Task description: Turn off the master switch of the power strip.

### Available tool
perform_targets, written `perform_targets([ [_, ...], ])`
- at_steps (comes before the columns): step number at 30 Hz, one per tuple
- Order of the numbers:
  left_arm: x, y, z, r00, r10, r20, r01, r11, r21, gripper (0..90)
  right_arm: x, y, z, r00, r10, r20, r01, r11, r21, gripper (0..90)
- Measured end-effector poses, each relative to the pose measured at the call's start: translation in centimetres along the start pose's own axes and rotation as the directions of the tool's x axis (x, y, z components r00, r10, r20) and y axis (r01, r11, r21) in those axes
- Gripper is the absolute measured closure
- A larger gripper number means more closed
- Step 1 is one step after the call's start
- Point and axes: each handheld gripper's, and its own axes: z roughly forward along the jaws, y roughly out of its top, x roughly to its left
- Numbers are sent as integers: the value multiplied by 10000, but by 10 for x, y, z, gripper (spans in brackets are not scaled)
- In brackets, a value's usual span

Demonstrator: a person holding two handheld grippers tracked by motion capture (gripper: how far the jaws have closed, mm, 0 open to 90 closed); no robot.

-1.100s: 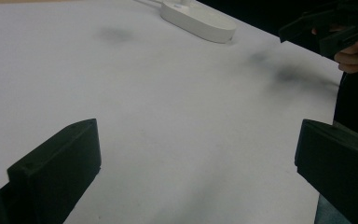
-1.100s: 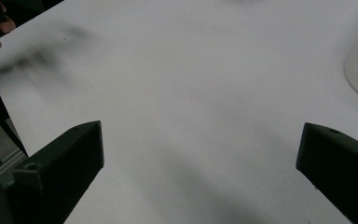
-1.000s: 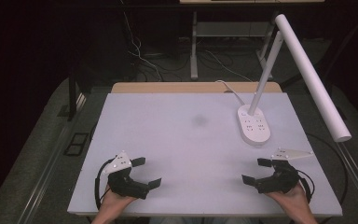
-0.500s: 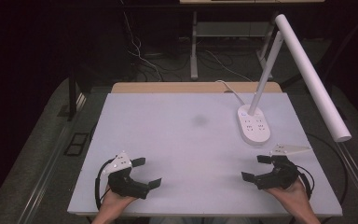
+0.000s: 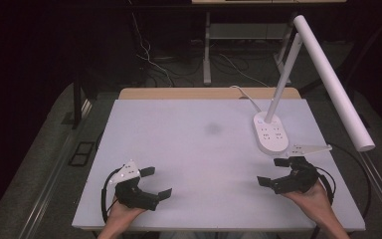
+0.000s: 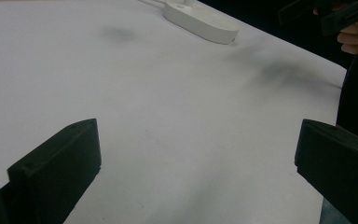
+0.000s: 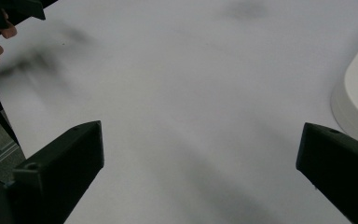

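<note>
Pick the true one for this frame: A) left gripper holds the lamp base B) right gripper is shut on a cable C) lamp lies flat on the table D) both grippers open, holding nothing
D: the left gripper and right gripper both rest near the table's front edge with jaws spread wide and only bare table between them; the lamp stands upright, untouched.

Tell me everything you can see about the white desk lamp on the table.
The desk lamp is all white and looks like matte plastic. Its oval base, with small markings on top, rests flat on the table at the far right. A thin stem tilts up and right to a long tube head that slopes down toward the near right. A white cord runs off the back. It appears unlit. Neither gripper touches it.
</note>
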Motion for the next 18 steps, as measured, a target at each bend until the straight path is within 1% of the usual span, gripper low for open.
perform_targets([
  [9, 0, 0, 0, 10000, -27, -8, 27, 10000, -8, 0, -4, 12, 0, 9997, -208, 113, 207, 9997, 100, 3],
  [18, 0, 0, 0, 10000, -16, -6, 16, 10000, 12, 0, -7, 26, -2, 9994, -248, 234, 246, 9996, 110, 3],
])
